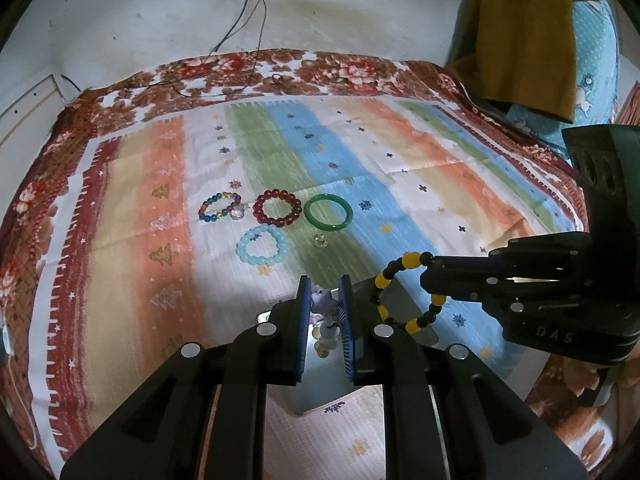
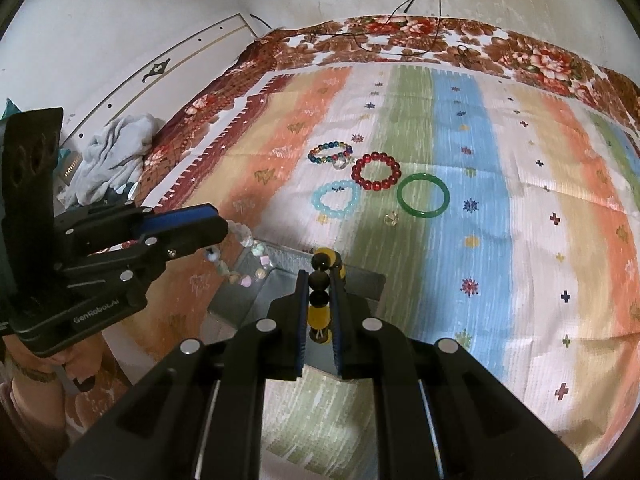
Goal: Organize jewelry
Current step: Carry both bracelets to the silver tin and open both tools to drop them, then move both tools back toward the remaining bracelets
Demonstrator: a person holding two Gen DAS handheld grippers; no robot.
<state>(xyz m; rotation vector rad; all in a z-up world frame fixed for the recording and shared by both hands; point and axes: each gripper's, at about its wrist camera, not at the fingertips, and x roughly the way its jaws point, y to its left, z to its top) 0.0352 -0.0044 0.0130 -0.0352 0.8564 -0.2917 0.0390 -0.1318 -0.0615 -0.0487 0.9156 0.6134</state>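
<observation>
My left gripper (image 1: 325, 300) is shut on a pale pastel bead bracelet (image 1: 323, 316), which hangs from it over a metal tray (image 2: 360, 280); the bracelet also shows in the right wrist view (image 2: 240, 256). My right gripper (image 2: 319, 284) is shut on a yellow-and-black bead bracelet (image 1: 404, 292), held above the same tray. On the striped cloth lie a multicolour bead bracelet (image 1: 220, 206), a dark red bead bracelet (image 1: 277, 209), a green bangle (image 1: 328, 213), a light blue bead bracelet (image 1: 261, 245) and two small clear rings (image 1: 321, 241).
The bed carries a striped cloth (image 1: 400, 184) over a floral sheet (image 1: 280, 68). Cables (image 1: 248, 20) run down the wall from a socket. A mustard garment (image 1: 528, 36) hangs at the right. A crumpled grey cloth (image 2: 112, 152) lies at the left edge.
</observation>
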